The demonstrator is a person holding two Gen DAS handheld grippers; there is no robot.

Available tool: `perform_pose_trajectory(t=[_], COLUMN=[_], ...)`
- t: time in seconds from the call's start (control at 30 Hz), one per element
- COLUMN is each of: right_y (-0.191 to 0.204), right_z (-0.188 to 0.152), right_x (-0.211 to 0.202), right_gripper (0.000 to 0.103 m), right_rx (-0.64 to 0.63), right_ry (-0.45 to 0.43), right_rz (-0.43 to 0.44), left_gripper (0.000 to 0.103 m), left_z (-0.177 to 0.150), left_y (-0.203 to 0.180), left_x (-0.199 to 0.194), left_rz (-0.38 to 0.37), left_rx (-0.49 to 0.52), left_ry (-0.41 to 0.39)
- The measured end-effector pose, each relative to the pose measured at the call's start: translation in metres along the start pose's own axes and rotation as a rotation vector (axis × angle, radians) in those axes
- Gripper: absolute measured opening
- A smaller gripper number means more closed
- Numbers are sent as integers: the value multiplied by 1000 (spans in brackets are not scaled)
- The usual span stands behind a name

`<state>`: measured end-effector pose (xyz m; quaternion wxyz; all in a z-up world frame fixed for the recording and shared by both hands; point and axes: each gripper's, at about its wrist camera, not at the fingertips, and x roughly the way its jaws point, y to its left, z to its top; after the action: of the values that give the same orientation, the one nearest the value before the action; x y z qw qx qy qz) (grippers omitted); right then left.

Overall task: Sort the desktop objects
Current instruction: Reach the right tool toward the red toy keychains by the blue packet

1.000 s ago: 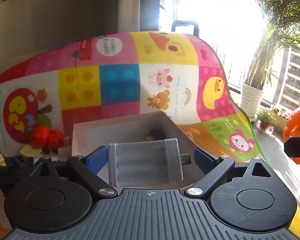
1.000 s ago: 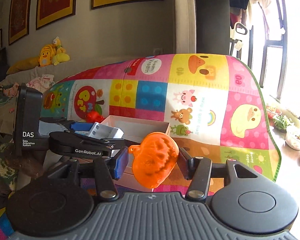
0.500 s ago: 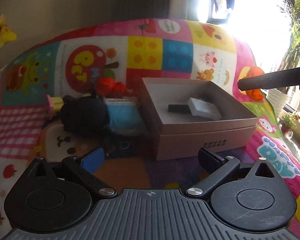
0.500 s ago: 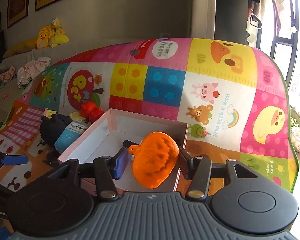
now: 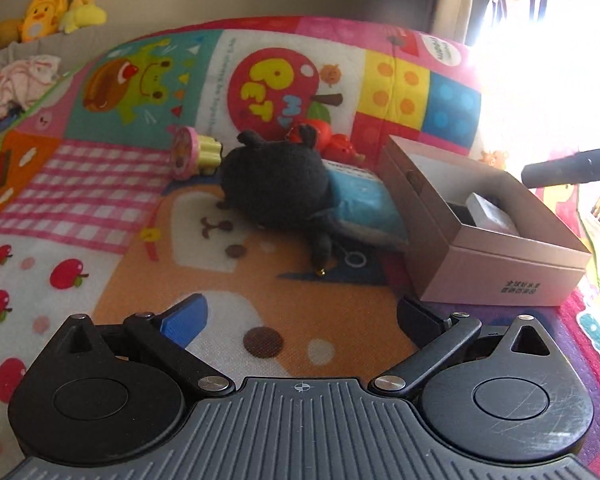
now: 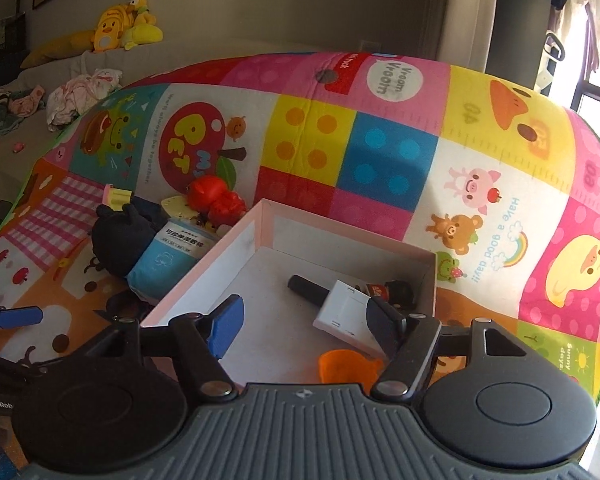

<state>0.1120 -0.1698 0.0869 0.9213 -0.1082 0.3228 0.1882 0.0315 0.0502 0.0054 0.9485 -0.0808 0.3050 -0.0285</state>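
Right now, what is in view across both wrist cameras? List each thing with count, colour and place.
play mat: one, multicoloured, under everything
box: one, pinkish, open, on the mat
orange pumpkin toy: one, orange, in the box, near edge
white case: one, white, in the box
black stick: one, black, in the box, partly under the case
black plush: one, black, on the mat left of the box
blue pack: one, blue and white, between plush and box
red toys: red, behind the pack, count unclear
pink and yellow toy: one, left of the plush
yellow plush toys: far sofa
left tongs: open, empty
right tongs: open, have just been opening, above the box
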Motion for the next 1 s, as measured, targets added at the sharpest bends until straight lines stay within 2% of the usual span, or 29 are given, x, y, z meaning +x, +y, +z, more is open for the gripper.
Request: perform_pose_trajectory(t=[0.13, 0.17, 0.23, 0.37, 0.43, 0.5, 0.6, 0.73, 0.77, 0.83, 0.9, 0.93, 0.97, 1.0], right_y=[34, 44, 58, 81, 87, 88, 90, 105, 107, 105, 101, 100, 97, 97], right_z=[39, 51, 69, 88, 90, 89, 82, 60, 58, 66, 81, 86, 95, 101], right_x=[37, 52, 81, 139, 162, 182, 183, 151, 139, 121, 117, 121, 132, 146], right_gripper=[67, 60, 51, 43, 42, 42, 39, 39, 39, 40, 63, 78, 81, 81], right_rx=[-7, -7, 10, 13, -3, 22, 52, -12, -47, -96, -122, -130, -150, -170], right_ry=[44, 62, 119, 198, 218, 273, 321, 445, 439, 344, 218, 172, 133, 135], right_rz=[113, 122, 135, 85, 37, 31, 86, 252, 282, 254, 127, 73, 20, -7], left_gripper=[103, 103, 103, 103, 103, 103, 103, 103, 103, 103, 103, 103, 103, 103], left_z=[-3, -3, -5, -4, -2, -1, -2, -5, -5, -6, -7, -7, -8, -8], left_y=[-2, -3, -5, 1, 8, 15, 17, 11, 9, 5, 1, -1, 0, 1], left_x=[0, -1, -3, -2, 1, 4, 2, -2, -2, -2, -3, -3, -2, -2], left_rz=[-7, -8, -13, -41, -56, -66, -74, -70, -71, -81, -76, -76, -77, -78], left_rx=[4, 11, 22, -8, -51, -96, -102, -65, -55, -36, -14, -9, -12, -20], left_ry=[3, -2, -13, -10, 10, 29, 26, 36, 37, 42, 42, 41, 43, 47])
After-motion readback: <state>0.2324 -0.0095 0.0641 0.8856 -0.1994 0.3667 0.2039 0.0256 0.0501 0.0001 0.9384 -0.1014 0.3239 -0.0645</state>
